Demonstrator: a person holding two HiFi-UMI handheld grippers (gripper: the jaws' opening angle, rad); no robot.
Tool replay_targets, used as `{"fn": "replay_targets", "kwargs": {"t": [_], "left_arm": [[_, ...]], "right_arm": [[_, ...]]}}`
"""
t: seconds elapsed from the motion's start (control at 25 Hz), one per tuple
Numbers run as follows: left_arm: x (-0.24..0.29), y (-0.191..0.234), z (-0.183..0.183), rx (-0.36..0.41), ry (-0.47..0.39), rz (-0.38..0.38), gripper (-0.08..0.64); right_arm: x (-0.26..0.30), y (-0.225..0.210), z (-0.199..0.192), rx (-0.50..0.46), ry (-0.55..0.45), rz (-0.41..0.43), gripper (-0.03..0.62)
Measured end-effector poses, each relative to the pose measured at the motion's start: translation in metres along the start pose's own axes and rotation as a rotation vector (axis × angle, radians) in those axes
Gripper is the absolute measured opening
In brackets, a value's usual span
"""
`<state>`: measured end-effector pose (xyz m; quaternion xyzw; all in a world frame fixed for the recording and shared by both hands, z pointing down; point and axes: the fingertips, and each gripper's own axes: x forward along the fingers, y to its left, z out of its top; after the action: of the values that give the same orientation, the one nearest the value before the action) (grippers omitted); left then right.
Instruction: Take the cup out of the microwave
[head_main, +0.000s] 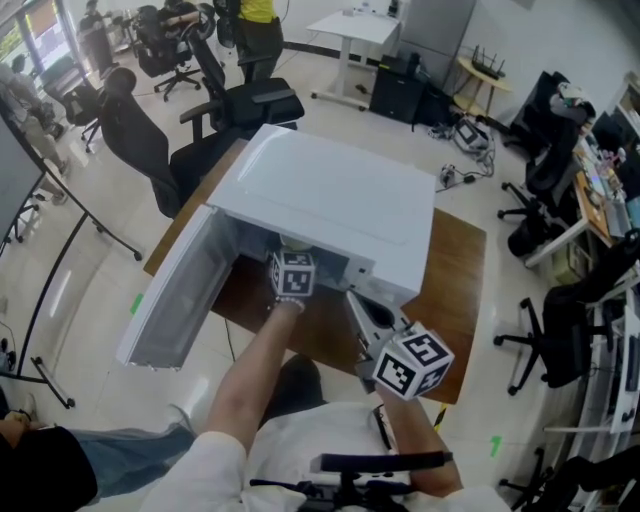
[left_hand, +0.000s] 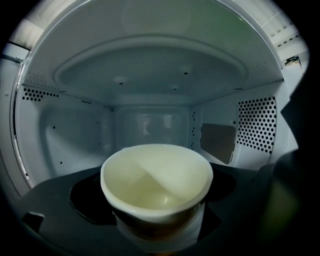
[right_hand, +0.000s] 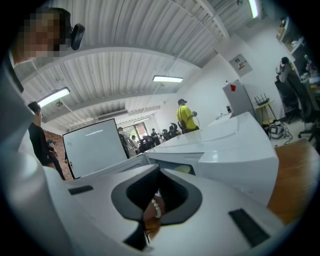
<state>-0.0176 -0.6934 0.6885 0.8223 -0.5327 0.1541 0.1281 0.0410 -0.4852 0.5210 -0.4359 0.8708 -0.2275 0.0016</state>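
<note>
White microwave (head_main: 330, 200), door (head_main: 175, 300) swung open. Cream cup (left_hand: 157, 172) upright inside, sitting between the spread jaws of left gripper (left_hand: 158, 212), dark gaps either side, not pinched yet. Close squarely on the lower wall, lift level, back straight out. Right gripper (right_hand: 160, 175) closed on nothing, parked out front. Brown wooden table (head_main: 455, 290) underneath, in an office with black chairs (head_main: 140, 140).

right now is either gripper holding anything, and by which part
The left gripper has its jaws round the lower wall of the cup; firm contact cannot be told. The right gripper is shut, empty.
</note>
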Motion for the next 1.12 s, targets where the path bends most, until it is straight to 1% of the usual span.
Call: {"fn": "replay_targets", "kwargs": {"t": [0.04,0.08,0.24,0.56,0.76,0.88,1.12], "left_arm": [[0.000,0.000,0.000,0.000,-0.004,0.001,0.490],[0.000,0.000,0.000,-0.001,-0.005,0.002,0.463],[0.003,-0.001,-0.003,0.012,-0.004,-0.005,0.462],[-0.017,-0.012,0.002,-0.014,-0.041,-0.006,0.463],[-0.049,-0.024,0.002,-0.040,-0.026,-0.004,0.463],[-0.075,-0.032,0.004,-0.052,-0.019,0.005,0.463],[-0.129,-0.045,0.008,-0.051,-0.015,0.029,0.463]], "right_arm": [[0.000,-0.001,0.000,0.000,0.000,-0.001,0.012],[-0.001,-0.002,0.001,0.001,-0.002,-0.003,0.012],[0.001,-0.005,0.000,0.005,-0.003,-0.010,0.012],[-0.001,-0.005,0.001,0.005,0.002,-0.017,0.012],[-0.002,0.000,0.007,0.000,0.030,-0.024,0.012],[-0.011,0.008,0.010,0.006,0.044,-0.014,0.012],[-0.035,0.026,0.009,0.034,0.064,0.005,0.012]]}}
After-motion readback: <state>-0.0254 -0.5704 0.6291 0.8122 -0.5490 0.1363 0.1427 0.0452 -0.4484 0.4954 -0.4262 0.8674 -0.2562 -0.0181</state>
